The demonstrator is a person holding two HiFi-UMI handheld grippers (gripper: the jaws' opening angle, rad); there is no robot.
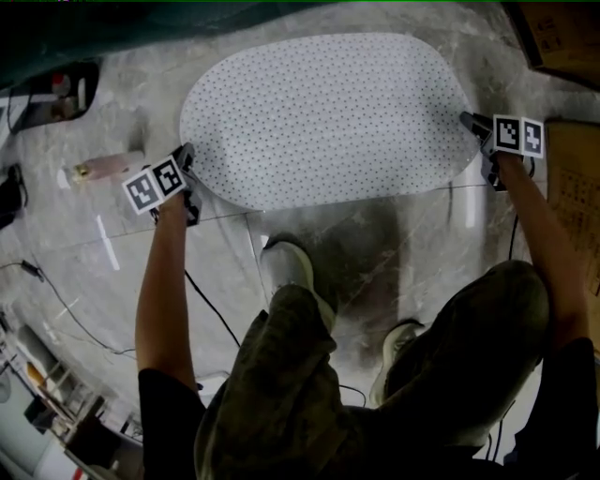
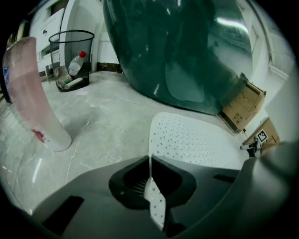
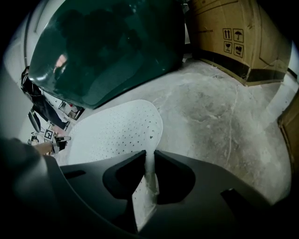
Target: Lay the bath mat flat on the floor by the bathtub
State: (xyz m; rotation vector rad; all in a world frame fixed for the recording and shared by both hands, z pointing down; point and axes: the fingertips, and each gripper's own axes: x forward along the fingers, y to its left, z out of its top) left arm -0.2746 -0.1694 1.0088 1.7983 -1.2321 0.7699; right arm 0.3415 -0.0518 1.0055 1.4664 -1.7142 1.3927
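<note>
The white oval bath mat, dotted with small holes, is spread over the grey marble floor beside the dark green bathtub. My left gripper is shut on the mat's left near edge, and a thin strip of mat stands pinched between its jaws. My right gripper is shut on the mat's right end, with the mat's edge clamped between its jaws. Beyond each gripper the mat stretches toward the tub.
A pink and white bottle rests on the floor left of the mat. A wire bin stands farther off. Cardboard boxes line the right side. The person's shoes and a cable are behind the mat.
</note>
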